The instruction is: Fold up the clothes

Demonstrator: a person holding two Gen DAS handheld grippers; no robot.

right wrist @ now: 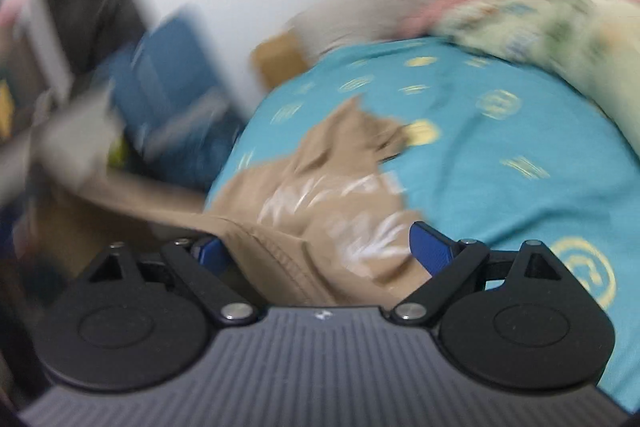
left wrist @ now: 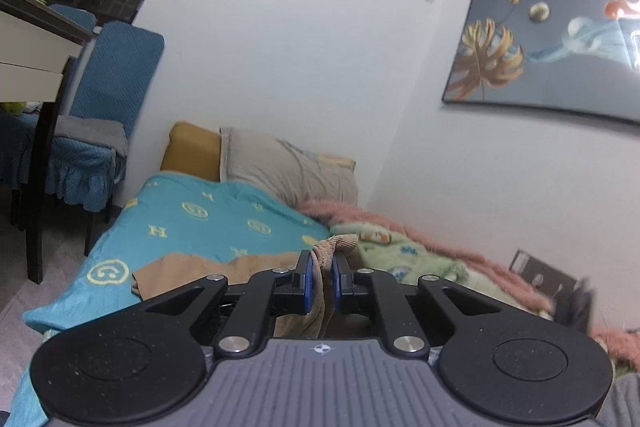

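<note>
Left wrist view: left tool (left wrist: pixel 321 277) pinches tan shirt (left wrist: pixel 188 273) above bed (left wrist: pixel 208 223); right tool (right wrist: pixel 316 253), wide, should grip the opposite edge evenly.

Left wrist view: sharp, evenly lit by soft indoor light, with glare on the framed picture (left wrist: pixel 560 39) and fisheye bending at the edges. Right wrist view: heavy motion blur throughout; the bedspread (right wrist: pixel 480 167) pattern is barely legible, possibly smeared sideways.
</note>
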